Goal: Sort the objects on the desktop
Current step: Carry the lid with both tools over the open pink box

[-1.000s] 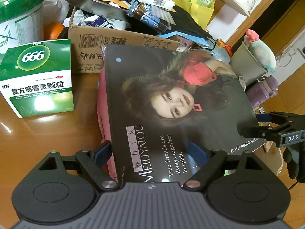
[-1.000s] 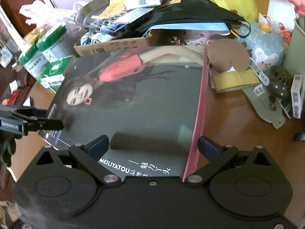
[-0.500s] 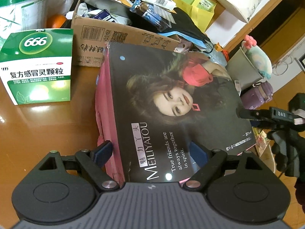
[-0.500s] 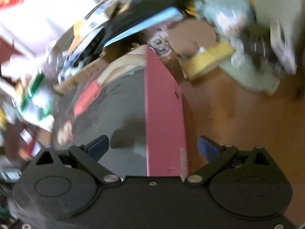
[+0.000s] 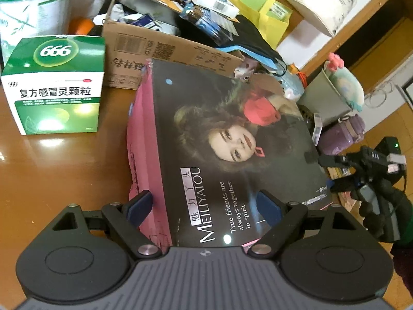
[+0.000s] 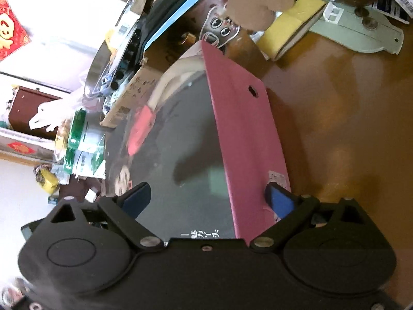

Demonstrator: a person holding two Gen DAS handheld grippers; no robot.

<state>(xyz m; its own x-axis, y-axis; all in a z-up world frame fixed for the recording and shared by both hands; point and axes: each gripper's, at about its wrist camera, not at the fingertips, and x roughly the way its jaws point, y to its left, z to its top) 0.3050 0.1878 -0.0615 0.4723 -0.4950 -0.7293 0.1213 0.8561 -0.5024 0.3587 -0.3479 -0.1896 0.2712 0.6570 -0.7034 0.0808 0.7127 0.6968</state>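
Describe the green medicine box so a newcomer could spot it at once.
Start at the brown cardboard carton at the back of the wooden table. Directly left of it stands the green-and-white medicine box, the only one with "666" in a green oval.

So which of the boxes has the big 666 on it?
The green and white medicine box, standing upright on the brown table left of the big portrait box. The cardboard box behind is plain brown; the portrait box is black and pink.
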